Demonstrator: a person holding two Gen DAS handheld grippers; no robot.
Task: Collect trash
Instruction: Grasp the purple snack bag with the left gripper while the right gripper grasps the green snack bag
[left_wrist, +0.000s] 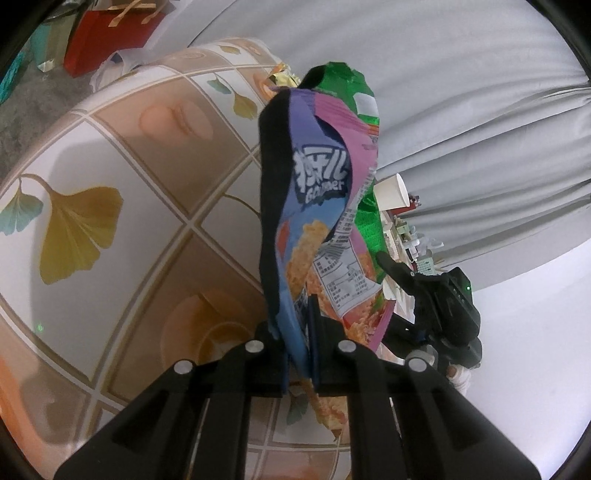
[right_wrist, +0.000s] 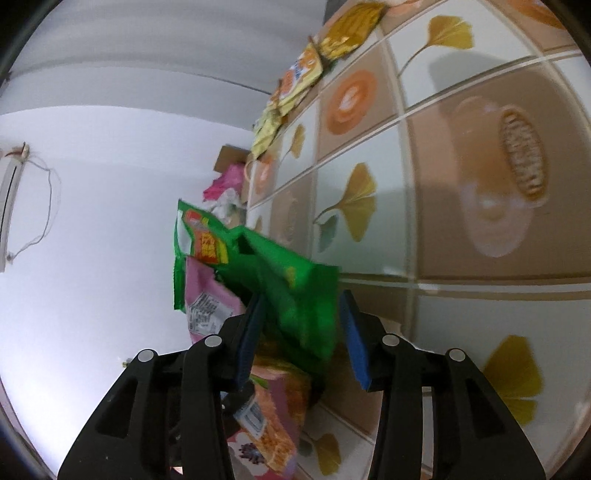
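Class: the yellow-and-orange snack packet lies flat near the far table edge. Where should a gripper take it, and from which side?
Take the snack packet by its free edge at the table rim, coming in from beyond that rim. It lies flat and thin, so a pinch from above would probably find little to grip; the overhanging edge looks easiest to pinch.

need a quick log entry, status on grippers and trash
Left gripper shut on purple snack wrapper. Right gripper open around green wrapper. More wrappers on table.

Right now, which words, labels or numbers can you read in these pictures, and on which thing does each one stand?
"Goldber" (uncertain), under large white Chinese characters I cannot make out: purple snack bag.
Nutrition table on the same bag: too small to read.
Red and yellow label on the green snack bag: too blurred to read.
Yellow wrappers: blurred, unreadable.
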